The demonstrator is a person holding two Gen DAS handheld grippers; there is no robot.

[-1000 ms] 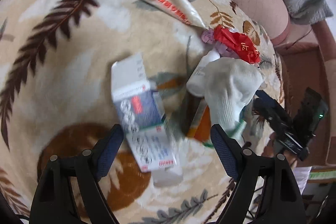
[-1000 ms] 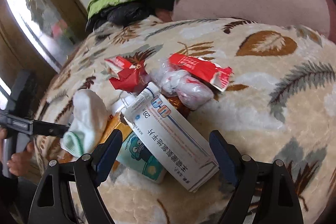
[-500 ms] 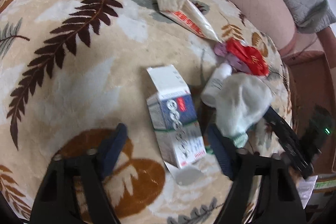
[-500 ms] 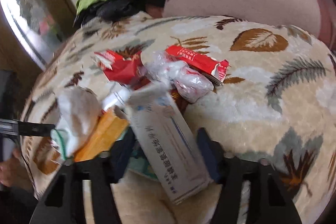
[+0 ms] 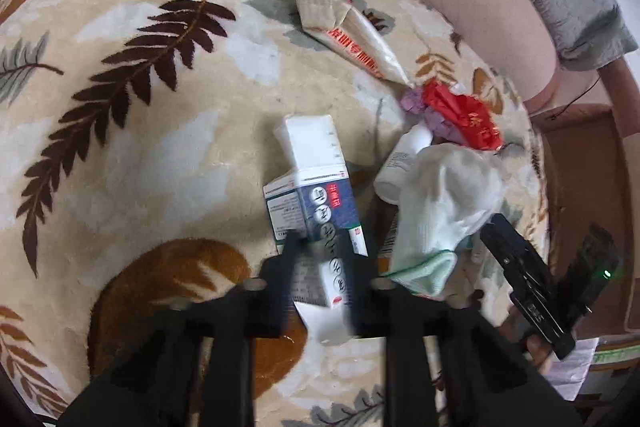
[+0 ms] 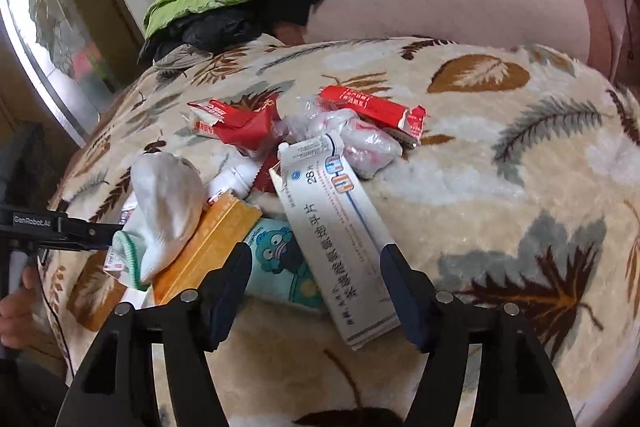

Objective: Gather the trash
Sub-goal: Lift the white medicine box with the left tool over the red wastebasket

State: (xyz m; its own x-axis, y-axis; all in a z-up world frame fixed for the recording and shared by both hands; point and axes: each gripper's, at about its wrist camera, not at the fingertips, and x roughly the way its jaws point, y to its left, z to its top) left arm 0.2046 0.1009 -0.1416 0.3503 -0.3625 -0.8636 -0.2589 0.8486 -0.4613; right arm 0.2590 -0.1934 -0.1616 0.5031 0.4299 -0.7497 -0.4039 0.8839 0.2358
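Left tool fingers closed in on blue/white carton, long axis running away from cam, lying on leaf-print blanket. Right tool part open, straddling long white box, not gripping; box lies diagonal, flap end far-left. Sock w/ wrappers nearby.

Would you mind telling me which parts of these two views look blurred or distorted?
Left wrist view: the left gripper is motion-smeared around the blue box; the rug stays sharp. Right wrist view: crisp, the white box readable, fisheye bending the edges.
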